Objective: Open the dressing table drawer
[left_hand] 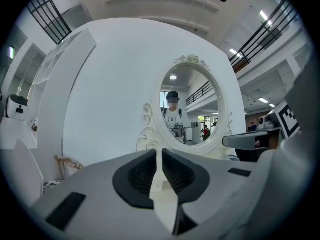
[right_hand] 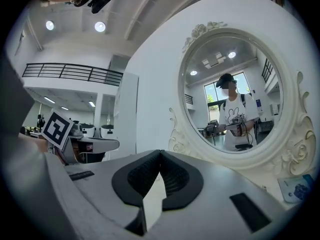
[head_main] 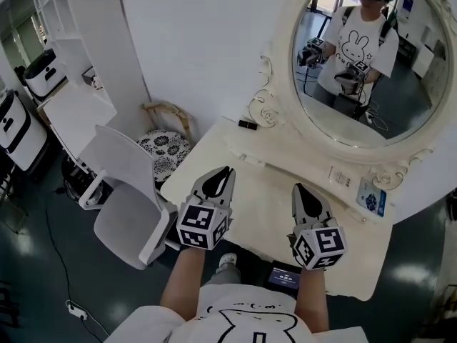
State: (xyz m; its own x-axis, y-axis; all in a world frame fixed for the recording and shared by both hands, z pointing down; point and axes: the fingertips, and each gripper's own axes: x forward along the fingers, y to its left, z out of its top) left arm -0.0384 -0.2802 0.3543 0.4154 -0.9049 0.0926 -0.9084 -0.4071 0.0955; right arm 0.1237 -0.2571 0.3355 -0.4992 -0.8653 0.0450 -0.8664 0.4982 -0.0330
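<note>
Dressing table (head_main: 268,191), cream-white with a bare top, stands against a white wall and fills the middle of the head view. Its drawer is hidden from every view, beneath the near edge of the tabletop, just in front of the person's body.

Above the near half of that tabletop, the person holds both grippers side by side and level, pointing toward the wall. The left gripper (head_main: 228,169) has its jaws released a little, with a thin gap between the tips and nothing in it. The right gripper (head_main: 296,186) has its jaws clenched tip to tip, also empty.

A large oval mirror (head_main: 364,70) in a carved cream frame rises from the back of the table and reflects the person holding both grippers. A small blue and white packet (head_main: 371,197) leans at the frame's foot, and a small black object (head_main: 248,125) lies at the table's back left corner.

Left of the table is a round stool (head_main: 166,152) with a black and white patterned cushion, and nearer, a pale grey chair (head_main: 125,199).
</note>
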